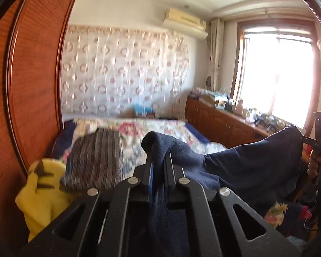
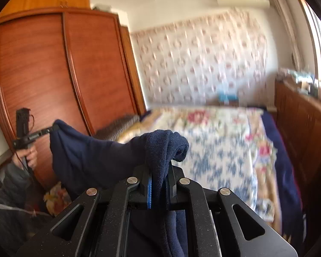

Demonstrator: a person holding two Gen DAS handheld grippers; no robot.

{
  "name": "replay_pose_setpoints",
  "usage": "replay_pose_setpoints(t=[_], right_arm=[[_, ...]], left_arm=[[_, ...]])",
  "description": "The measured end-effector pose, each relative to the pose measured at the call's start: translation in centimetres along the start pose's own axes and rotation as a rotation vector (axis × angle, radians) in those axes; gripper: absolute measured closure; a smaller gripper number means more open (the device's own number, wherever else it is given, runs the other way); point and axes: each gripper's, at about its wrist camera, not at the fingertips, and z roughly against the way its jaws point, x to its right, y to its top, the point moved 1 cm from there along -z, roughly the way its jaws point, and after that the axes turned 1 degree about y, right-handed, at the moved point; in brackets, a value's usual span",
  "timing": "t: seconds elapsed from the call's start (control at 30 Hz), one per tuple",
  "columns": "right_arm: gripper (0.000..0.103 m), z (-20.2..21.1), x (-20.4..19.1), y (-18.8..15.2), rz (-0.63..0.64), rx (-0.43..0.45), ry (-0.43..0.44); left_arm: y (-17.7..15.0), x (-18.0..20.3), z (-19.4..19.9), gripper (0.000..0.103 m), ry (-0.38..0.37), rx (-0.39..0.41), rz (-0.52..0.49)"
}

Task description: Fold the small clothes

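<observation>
I have the navy cloth (image 1: 246,162) up in the air, stretched between both claws over the near end of the bed (image 1: 160,128), not touching it. My left claw (image 1: 158,158) is clamped on one top corner, fabric bunched over its tips; my right claw (image 2: 160,171) pinches the other corner the same way. Each shows at the far end of the cloth in the other's view. I judge this spread is meant to let the cloth hang flat before I lay it on the floral quilt for folding. A striped pillow (image 1: 96,158) and a yellow garment (image 1: 40,192) sit at the bed's left edge, beside the wardrobe (image 2: 64,75).
</observation>
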Motion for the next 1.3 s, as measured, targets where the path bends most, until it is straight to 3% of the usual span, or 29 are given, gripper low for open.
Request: replay_pose_setpoints(t=[0.2, 0.47, 0.6, 0.7, 0.83, 1.03, 1.07, 1.17, 1.3], right_arm=[[0.097, 2.2, -1.3, 4.7, 0.086, 0.057, -0.054], [0.097, 4.6, -2.3, 7.3, 0.122, 0.111, -0.05], [0.097, 5.1, -2.3, 8.1, 0.147, 0.12, -0.07], [0.097, 3.7, -1.3, 8.8, 0.171, 0.1, -0.124], [0.097, -1.5, 2.4, 10.0, 0.149, 0.038, -0.186], [0.097, -14.5, 10.4, 9.3, 0.116, -0.122, -0.299], [0.091, -17.4, 12.1, 8.5, 0.112, -0.158, -0.332], [0.073, -23.1, 15.5, 5.9, 0.076, -0.308, -0.412], [0.071, -25.9, 17.7, 2.4, -0.014, -0.369, -0.425]], left_arm=[[3.5, -0.3, 1.6, 0.099, -0.005, 0.101, -0.011], [5.8, -0.9, 3.8, 0.099, 0.001, 0.196, -0.017], [6.0, -1.6, 2.3, 0.099, 0.037, 0.192, -0.034], [6.1, -2.4, -1.2, 0.099, 0.068, 0.162, -0.035], [5.5, -4.5, -10.3, 0.098, 0.128, 0.06, -0.03], [2.5, -5.7, -23.4, 0.091, 0.227, -0.114, -0.052], [1.7, -5.9, -25.2, 0.086, 0.218, -0.163, -0.049], [-0.2, -5.5, -27.1, 0.07, 0.191, -0.23, -0.034], [-2.6, -4.0, -26.5, 0.054, 0.158, -0.295, -0.058]])
